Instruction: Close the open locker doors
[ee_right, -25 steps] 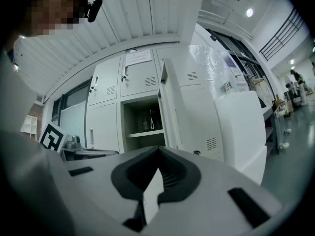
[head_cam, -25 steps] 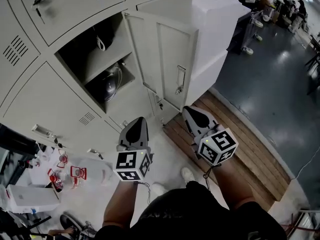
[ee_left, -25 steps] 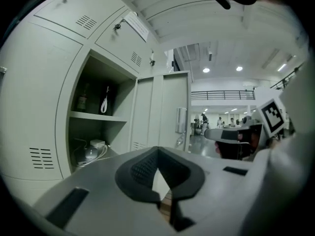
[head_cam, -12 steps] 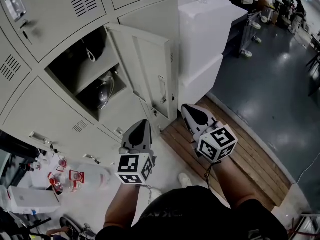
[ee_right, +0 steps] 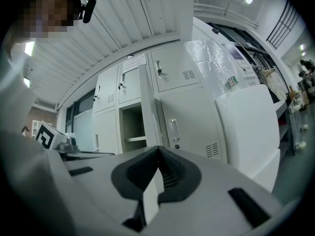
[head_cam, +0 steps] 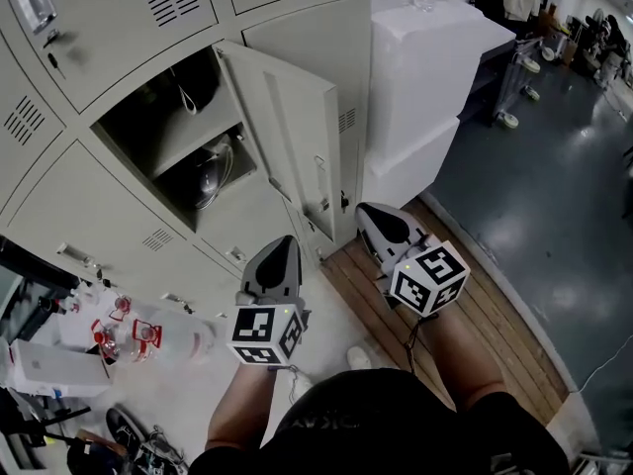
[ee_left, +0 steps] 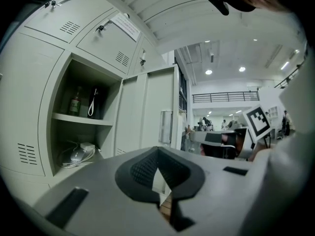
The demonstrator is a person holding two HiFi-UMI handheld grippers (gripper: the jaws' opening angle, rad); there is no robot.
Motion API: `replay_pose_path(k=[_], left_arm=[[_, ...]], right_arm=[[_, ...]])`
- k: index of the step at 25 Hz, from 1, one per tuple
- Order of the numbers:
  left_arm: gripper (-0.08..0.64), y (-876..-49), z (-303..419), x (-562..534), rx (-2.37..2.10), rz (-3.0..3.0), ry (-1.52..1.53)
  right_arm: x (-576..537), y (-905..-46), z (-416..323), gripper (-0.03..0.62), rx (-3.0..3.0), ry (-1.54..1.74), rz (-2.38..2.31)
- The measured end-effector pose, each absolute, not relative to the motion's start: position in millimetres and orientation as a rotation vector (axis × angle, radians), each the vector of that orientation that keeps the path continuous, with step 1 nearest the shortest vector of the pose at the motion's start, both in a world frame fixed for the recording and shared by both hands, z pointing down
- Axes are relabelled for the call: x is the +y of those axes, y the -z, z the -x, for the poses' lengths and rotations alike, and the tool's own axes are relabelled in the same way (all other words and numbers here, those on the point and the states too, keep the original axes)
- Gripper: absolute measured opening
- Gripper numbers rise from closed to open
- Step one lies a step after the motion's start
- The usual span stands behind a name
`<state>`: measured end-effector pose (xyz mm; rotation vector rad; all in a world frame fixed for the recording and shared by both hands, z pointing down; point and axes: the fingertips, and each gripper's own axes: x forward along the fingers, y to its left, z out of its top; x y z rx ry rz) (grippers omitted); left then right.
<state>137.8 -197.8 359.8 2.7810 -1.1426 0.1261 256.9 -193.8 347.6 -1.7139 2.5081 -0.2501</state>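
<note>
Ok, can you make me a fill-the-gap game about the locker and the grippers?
1. One locker door stands ___.
2. The left gripper and the right gripper both have their jaws ___.
3. Inside, the bottle stands on a shelf ___ the mouse.
Missing words: open; shut; above.

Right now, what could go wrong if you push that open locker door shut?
The mouse cable on the lower shelf loops near the front edge, so the open door might pinch it. The shut right gripper is nearest the door; its tip could slip off the smooth panel. Bottles on the floor nearby could be kicked.
</note>
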Motion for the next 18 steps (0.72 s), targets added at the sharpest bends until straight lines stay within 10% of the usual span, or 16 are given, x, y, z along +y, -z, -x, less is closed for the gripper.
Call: replay_pose_path(k=[4, 6, 10, 18], left_arm=[[0.004, -362, -138, -200, -1.189, -2.757, -0.118], [0.004, -362, -138, -200, -1.208, -2.744, -0.112], [0.005, -363, -139, -200, -1.24, -2.728, -0.104], [0.003, -365, -137, -201, -1.307, -2.699, -0.104]], right_arm=[[-200, -345, -257, 0.002, 2.539, 0.226, 1.664], [-202, -343, -254, 0.141, 2.566, 0.218, 1.616], [-208, -340, -248, 0.19, 2.618, 0.186, 1.547], [-224, -335, -242, 0.19, 2.684, 0.165, 1.441]])
